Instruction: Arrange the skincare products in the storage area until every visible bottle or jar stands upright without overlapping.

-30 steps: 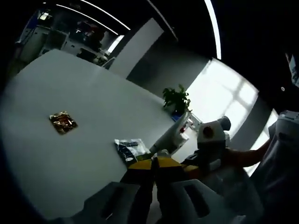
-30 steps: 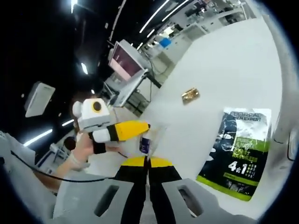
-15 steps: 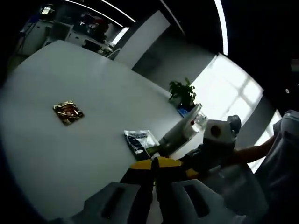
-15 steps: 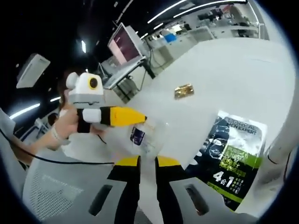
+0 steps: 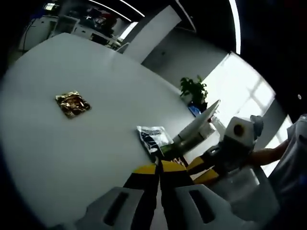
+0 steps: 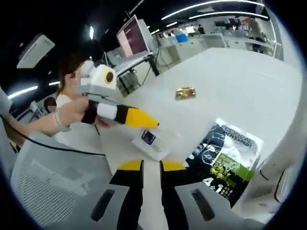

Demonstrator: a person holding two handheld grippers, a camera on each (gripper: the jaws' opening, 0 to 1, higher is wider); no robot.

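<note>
Though apart, L tongs [image 6: 156,125] beside bottle [image 6: 149,144].

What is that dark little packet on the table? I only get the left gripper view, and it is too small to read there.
Observer: In the right gripper view the packet is close up: black and green, lying flat, printed "MEN EXPERT" and a big "4 in 1".
Operator: Is there any bottle around?
Observer: Yes. A small clear bottle with a dark label lies on its side on the table, just under the shut tip of the left gripper.
Operator: And the right gripper?
Observer: The right gripper sits just short of that bottle, jaws apart, holding nothing.
</note>
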